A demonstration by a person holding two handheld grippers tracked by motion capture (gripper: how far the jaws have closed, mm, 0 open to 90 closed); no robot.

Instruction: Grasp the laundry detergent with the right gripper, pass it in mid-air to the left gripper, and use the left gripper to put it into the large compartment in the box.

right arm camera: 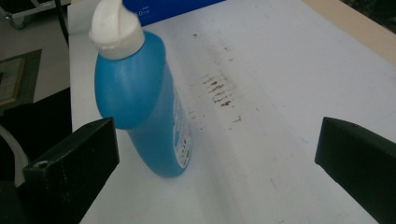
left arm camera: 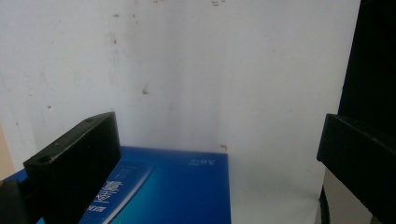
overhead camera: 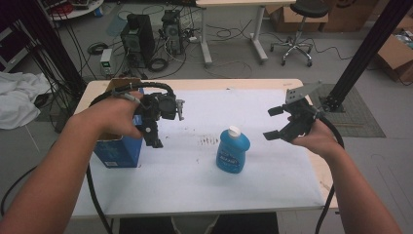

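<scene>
A blue bottle (overhead camera: 233,150) with a white cap stands upright on the white sheet (overhead camera: 219,190), right of the middle. The right gripper view has the bottle (right arm camera: 142,100) ahead of the jaws, toward the left one. My right gripper (overhead camera: 274,123) hangs open to the bottle's right, above the table, jaws wide apart and empty. A blue box (overhead camera: 118,151) stands at the table's left. My left gripper (overhead camera: 157,136) is held over the box's right edge, pointing down. In the left gripper view the box's blue top (left arm camera: 168,186) lies below the open, empty jaws.
Dark smudges (overhead camera: 209,141) mark the sheet left of the bottle. The box's brown flaps (overhead camera: 117,84) stand open at the back left. Cables trail from both grippers off the table's front. Behind the table, computer towers (overhead camera: 139,36), a stool (overhead camera: 298,29) and a black frame post (overhead camera: 363,51) stand on the floor.
</scene>
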